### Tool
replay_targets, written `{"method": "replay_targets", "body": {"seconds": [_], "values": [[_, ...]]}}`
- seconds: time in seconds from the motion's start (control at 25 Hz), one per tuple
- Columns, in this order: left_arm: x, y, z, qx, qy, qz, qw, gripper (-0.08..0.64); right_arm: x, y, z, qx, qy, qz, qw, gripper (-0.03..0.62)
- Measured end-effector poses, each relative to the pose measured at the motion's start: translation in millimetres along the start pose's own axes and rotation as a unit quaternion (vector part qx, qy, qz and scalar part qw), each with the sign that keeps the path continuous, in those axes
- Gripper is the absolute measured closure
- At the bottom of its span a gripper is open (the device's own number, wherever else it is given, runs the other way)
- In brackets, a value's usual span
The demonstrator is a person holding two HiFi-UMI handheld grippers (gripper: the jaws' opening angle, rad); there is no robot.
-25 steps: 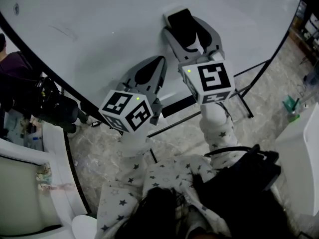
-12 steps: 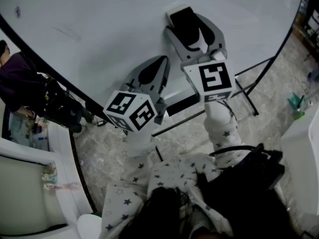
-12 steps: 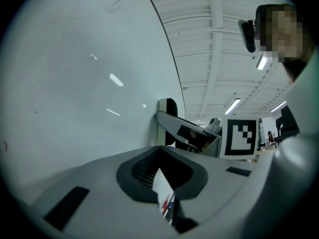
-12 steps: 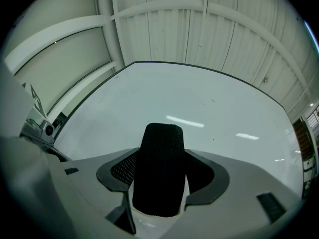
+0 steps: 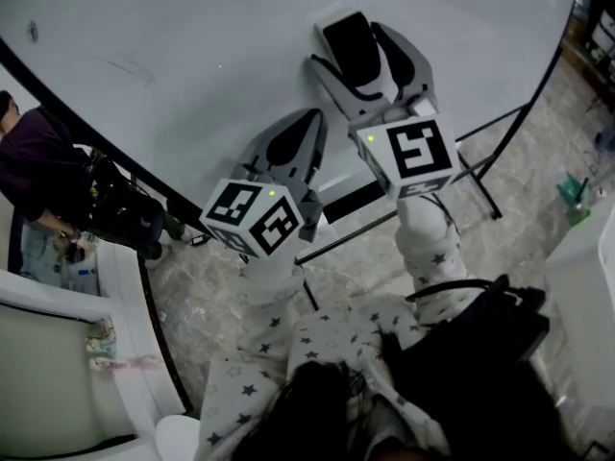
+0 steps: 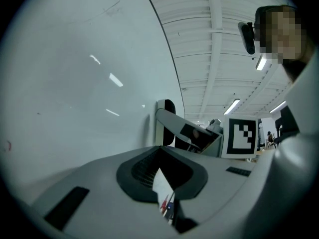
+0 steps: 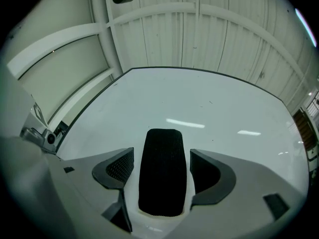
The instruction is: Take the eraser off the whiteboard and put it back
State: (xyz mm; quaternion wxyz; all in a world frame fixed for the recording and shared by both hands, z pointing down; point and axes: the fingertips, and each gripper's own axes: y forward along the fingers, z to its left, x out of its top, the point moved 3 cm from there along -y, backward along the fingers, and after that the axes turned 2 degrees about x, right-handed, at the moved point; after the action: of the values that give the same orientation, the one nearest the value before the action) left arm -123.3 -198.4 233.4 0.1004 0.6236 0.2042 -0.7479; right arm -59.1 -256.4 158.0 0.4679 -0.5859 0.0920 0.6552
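Starting at the jaws, the right gripper (image 7: 162, 167) is seen closed on the eraser (image 7: 160, 183), which is held up against the whiteboard (image 5: 192, 36); the left gripper (image 6: 162, 176) is shut on nothing. Should the grip be loosened before the board takes hold, the eraser could be dropped. No container is seen.

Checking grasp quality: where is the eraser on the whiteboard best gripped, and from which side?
By its two long sides, coming straight at the board face. The eraser is a narrow block lying flat against the whiteboard, so only its side walls stand proud for jaws to pinch. The right gripper holds it this way.
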Motion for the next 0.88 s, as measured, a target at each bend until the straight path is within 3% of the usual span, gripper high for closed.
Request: {"method": "replay_targets", "body": {"seconds": [0.2,0.36,0.4,0.48,0.76,0.88], "values": [[2,-1,16,0.011,-0.003,-0.004,0.9999,0.558,-8,-6,-4,-0.003,0.015,0.007,1.000,0.253],[1,4,19,0.005,-0.009,-0.005,0.9999,0.558,-18,-11,-2,-0.002,0.049,0.040,0.998,0.265],[-1,6,19,0.001,-0.012,-0.003,0.9999,0.558,-21,-11,-2,0.001,0.054,0.047,0.997,0.339],[-7,11,18,-0.006,-0.023,0.004,0.9997,0.558,-28,-12,2,0.012,0.064,0.061,0.996,0.355],[-22,22,21,-0.022,-0.049,0.021,0.9983,0.558,-52,-14,6,0.019,0.092,0.108,0.990,0.538],[-28,24,24,-0.022,-0.054,0.022,0.9981,0.558,-63,-16,10,0.032,0.108,0.115,0.987,0.551]]}}
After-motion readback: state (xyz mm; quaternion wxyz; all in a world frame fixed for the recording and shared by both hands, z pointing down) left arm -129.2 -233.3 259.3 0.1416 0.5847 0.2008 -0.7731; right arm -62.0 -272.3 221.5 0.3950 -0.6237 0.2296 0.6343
